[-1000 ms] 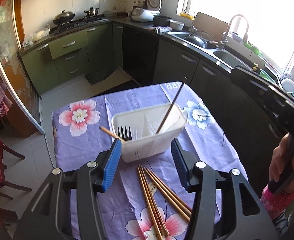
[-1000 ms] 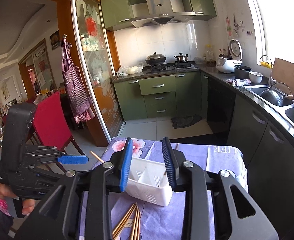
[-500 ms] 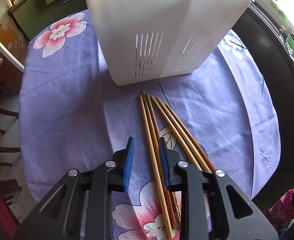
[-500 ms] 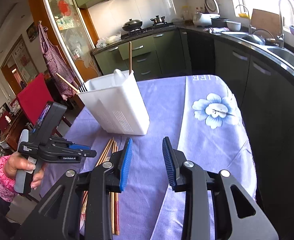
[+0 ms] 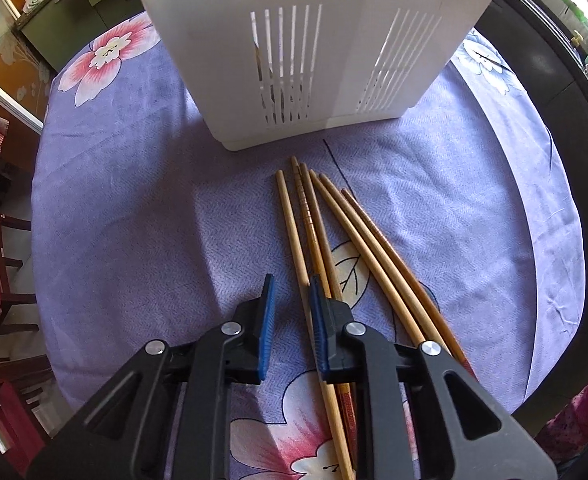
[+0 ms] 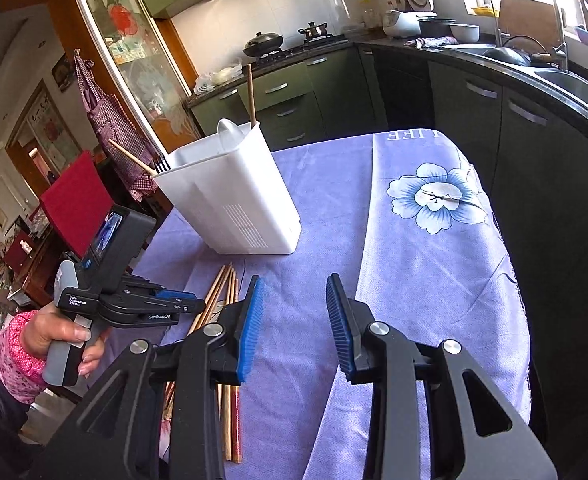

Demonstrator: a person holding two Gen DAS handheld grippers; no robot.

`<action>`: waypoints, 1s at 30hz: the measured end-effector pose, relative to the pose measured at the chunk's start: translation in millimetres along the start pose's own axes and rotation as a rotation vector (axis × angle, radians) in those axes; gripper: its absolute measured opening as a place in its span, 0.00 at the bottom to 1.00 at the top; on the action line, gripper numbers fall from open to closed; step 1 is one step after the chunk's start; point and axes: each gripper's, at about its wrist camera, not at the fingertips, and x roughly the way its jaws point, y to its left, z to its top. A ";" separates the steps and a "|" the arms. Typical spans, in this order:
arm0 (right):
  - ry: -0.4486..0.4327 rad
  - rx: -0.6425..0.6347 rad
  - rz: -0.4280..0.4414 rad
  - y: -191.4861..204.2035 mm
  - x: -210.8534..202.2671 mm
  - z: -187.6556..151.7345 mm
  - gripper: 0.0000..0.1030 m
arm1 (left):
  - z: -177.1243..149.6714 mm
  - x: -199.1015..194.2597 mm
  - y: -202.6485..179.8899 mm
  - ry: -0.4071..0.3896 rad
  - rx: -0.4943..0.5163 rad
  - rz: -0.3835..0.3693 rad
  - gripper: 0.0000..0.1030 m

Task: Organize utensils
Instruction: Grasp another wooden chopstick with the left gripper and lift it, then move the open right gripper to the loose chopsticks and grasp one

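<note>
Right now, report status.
Left gripper open, straddling the leftmost chopstick. Right gripper open, empty. Holder upright beyond chopsticks. Nothing blocking.

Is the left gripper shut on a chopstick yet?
Not yet. The left gripper is partly open, its jaws straddling the leftmost chopstick with visible gaps; the stick lies flat on the tablecloth.

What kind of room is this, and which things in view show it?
Most likely a home kitchen: a gas stove with a wok and green cabinets at the back, and a sink with a tap by the window. The cloth-covered table holds a white utensil holder.
</note>
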 end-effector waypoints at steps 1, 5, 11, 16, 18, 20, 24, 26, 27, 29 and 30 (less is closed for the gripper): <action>0.001 0.001 0.003 0.1 0.2 0.5 0.32 | 0.4 2.0 -1.7 0.004 0.002 0.002 0.16; 0.009 -0.002 0.006 2.3 2.7 1.2 0.32 | 3.3 7.0 -13.2 0.005 0.020 0.016 0.14; 0.073 -0.067 0.001 19.5 21.4 -0.2 0.42 | 2.8 6.0 -2.1 0.005 -0.011 -0.012 0.06; 0.178 -0.158 -0.003 44.6 67.5 -7.6 0.42 | -1.8 -17.8 7.5 -0.082 -0.036 -0.048 0.06; 0.217 -0.193 -0.017 55.3 89.3 -10.1 0.42 | -4.6 -31.7 8.6 -0.130 -0.031 -0.048 0.06; 0.258 -0.223 -0.031 63.0 110.7 -13.2 0.42 | -10.1 -45.6 11.5 -0.175 -0.027 -0.054 0.06; 0.318 -0.272 -0.068 74.1 142.6 -16.1 0.42 | -19.2 -68.9 22.3 -0.259 -0.022 -0.058 0.06; 0.334 -0.289 -0.082 78.2 152.4 -16.0 0.42 | -25.4 -79.4 24.2 -0.299 -0.020 -0.053 0.06; 0.338 -0.298 -0.091 80.3 156.0 -15.7 0.42 | -29.8 -86.0 24.8 -0.317 -0.019 -0.053 0.06; 0.342 -0.318 -0.114 84.5 161.6 -15.5 0.42 | -40.7 -98.5 27.1 -0.350 -0.017 -0.051 0.06; 0.345 -0.328 -0.126 85.3 164.6 -15.9 0.42 | -44.2 -102.5 27.1 -0.367 -0.015 -0.051 0.06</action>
